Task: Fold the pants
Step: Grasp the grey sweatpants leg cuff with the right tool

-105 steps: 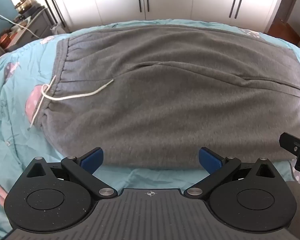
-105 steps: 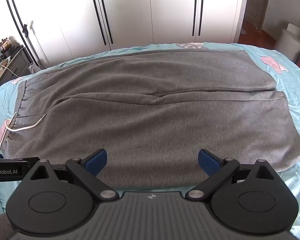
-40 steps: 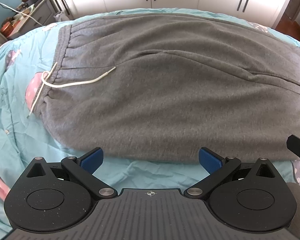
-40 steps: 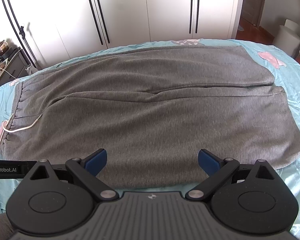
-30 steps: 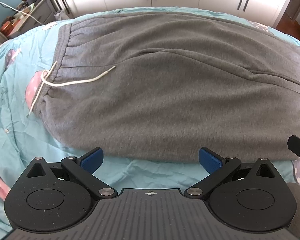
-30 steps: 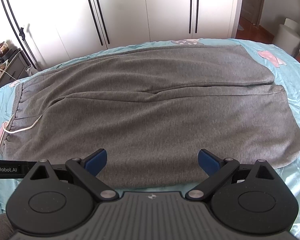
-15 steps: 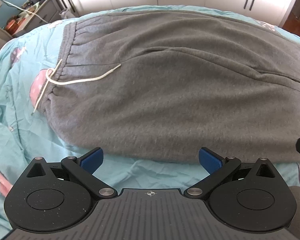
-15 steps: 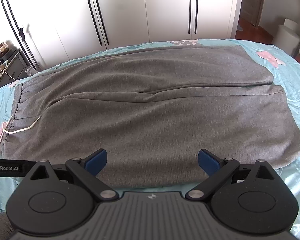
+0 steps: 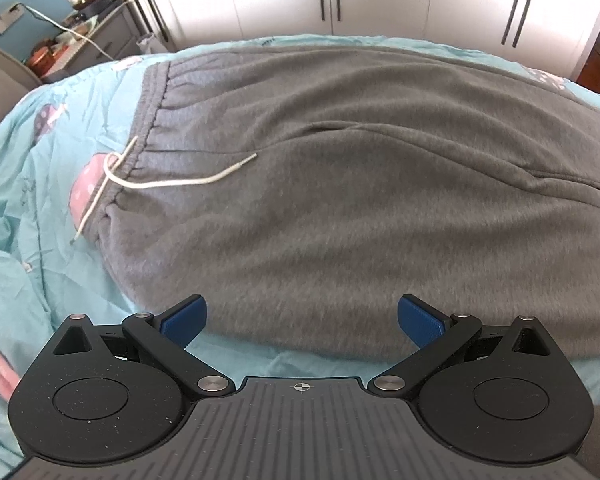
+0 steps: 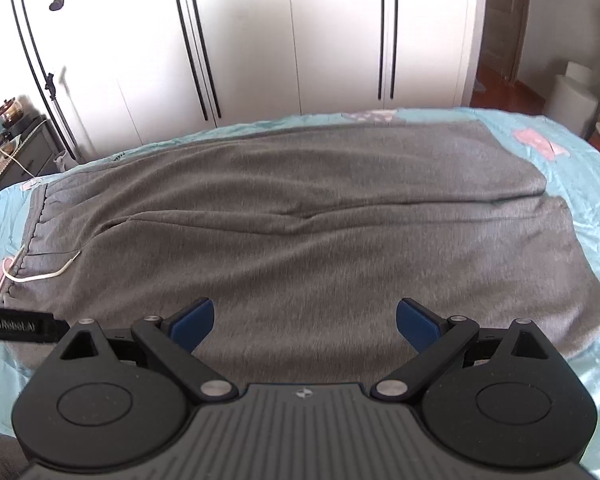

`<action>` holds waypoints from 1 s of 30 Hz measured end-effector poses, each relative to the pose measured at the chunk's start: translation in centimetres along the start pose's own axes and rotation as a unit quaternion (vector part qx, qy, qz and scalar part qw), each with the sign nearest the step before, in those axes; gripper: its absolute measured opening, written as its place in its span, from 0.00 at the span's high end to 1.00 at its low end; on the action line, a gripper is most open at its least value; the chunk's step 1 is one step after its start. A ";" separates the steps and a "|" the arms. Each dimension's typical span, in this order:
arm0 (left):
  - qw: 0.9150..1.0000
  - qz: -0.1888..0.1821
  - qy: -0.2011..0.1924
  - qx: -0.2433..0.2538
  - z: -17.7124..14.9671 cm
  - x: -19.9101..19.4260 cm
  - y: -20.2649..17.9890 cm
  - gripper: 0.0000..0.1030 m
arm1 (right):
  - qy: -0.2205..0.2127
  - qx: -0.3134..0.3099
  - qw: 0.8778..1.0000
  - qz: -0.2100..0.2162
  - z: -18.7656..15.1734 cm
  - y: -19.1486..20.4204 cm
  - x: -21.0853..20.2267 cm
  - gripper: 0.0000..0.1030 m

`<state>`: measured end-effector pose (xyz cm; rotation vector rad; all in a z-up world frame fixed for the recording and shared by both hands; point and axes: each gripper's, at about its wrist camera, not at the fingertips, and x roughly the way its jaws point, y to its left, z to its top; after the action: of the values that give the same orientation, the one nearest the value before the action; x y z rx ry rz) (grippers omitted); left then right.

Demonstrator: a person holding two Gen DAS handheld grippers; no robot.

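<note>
Grey sweatpants (image 9: 340, 200) lie flat across the bed, waistband (image 9: 152, 120) at the left with a white drawstring (image 9: 172, 182), leg ends at the right (image 10: 560, 248). My left gripper (image 9: 302, 318) is open and empty, hovering over the pants' near edge close to the waist. My right gripper (image 10: 304, 322) is open and empty above the near leg (image 10: 340, 264), toward the middle of the pants. The left gripper's side shows at the left edge of the right wrist view (image 10: 16, 325).
The bed has a teal sheet (image 9: 40, 240) with pink prints, rumpled at the near left. White wardrobe doors (image 10: 260, 40) stand behind the bed. A grey side table (image 9: 84, 40) with clutter and a cable is at the far left. White bins (image 10: 572, 100) stand at the far right.
Both grippers have tilted up slightly and moved a little forward over the pants' near edge. Both stay open. The pants have not moved.
</note>
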<state>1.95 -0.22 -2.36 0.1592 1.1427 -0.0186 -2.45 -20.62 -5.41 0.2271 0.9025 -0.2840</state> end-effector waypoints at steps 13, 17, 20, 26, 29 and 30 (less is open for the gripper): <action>0.998 -0.031 0.033 -0.044 7.9 4.7 1.6 0.00 | 0.027 0.053 0.998 0.031 7.6 -5.9 8.7 0.05; 0.998 -0.022 0.020 -0.059 11.7 6.6 1.9 0.00 | 0.029 0.133 0.990 0.035 15.3 -9.6 14.7 0.07; 0.997 -0.024 -0.007 -0.071 13.4 7.6 2.1 0.00 | 0.039 0.192 0.980 0.024 20.8 -12.2 20.1 0.19; 0.997 -0.018 0.003 -0.068 16.7 10.9 2.0 0.00 | 0.105 0.266 0.958 -0.026 26.1 -14.0 30.9 0.38; 0.998 0.001 -0.005 -0.061 18.3 11.9 2.3 0.00 | 0.117 0.294 0.948 -0.042 26.8 -14.4 34.5 0.38; 0.998 0.006 -0.007 -0.058 18.8 12.2 2.4 0.00 | 0.126 0.296 0.945 -0.052 26.9 -14.2 35.6 0.38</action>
<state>24.30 0.46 -5.54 0.0625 1.1267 0.0562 33.47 -47.53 -18.65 0.7884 1.0665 -0.6347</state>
